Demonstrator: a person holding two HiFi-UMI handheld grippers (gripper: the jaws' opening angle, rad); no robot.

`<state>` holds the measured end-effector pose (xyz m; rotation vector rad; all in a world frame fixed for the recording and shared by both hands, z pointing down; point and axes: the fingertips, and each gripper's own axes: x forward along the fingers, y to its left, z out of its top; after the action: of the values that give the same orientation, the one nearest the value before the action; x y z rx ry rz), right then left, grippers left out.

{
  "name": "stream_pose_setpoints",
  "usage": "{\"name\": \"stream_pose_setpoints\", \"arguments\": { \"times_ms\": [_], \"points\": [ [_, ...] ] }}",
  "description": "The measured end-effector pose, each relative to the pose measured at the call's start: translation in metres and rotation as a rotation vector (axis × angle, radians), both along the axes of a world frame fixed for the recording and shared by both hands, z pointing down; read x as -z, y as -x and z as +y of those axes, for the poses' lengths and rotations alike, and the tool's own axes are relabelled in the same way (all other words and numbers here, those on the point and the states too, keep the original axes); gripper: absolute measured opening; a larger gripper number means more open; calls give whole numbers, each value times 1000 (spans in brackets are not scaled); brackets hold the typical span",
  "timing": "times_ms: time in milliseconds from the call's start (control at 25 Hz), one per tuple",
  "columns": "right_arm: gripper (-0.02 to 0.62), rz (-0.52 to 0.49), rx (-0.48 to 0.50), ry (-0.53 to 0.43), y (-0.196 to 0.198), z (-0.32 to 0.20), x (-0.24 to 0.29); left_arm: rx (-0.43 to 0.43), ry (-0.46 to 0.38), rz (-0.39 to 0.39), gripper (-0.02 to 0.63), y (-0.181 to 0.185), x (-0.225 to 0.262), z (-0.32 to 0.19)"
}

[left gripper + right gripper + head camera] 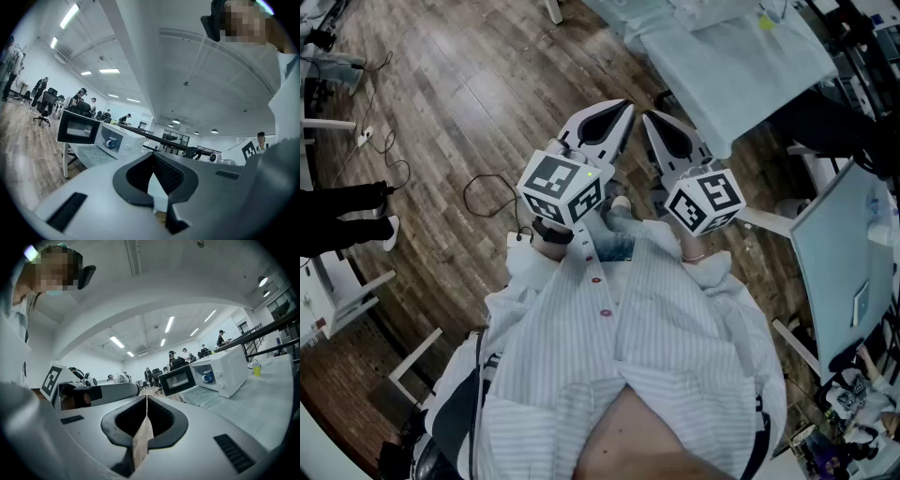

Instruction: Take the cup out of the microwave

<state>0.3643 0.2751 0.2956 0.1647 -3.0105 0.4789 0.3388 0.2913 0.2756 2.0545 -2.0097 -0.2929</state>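
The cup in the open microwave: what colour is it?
Blue. The cup shows best in the right gripper view.

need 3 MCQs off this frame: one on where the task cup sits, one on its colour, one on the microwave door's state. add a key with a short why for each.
1. Where is the cup that is to be taken out?
A. on the floor
B. inside the microwave
C. on top of the microwave

2. What colour is that cup?
A. blue
B. red
C. white

3. The microwave's door is:
A. shut
B. taken off
C. swung open

Key:
1 B, the cup stands in the microwave's cavity, seen through the open front in both gripper views.
2 A, it shows blue against the pale interior.
3 C, the door stands out to the side of the white body and leaves the cavity open to view.
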Motion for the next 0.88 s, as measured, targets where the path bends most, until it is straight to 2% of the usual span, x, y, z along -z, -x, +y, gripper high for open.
{"name": "stream_pose_setpoints", "arguments": {
  "times_ms": [440,880],
  "points": [
    [38,-24,25,17,-1,-2,3,18,-6,-7,9,-3,2,-7],
    [40,-41,87,39,0,1,0,87,3,-13,9,-3,-3,0]
  ]
}}
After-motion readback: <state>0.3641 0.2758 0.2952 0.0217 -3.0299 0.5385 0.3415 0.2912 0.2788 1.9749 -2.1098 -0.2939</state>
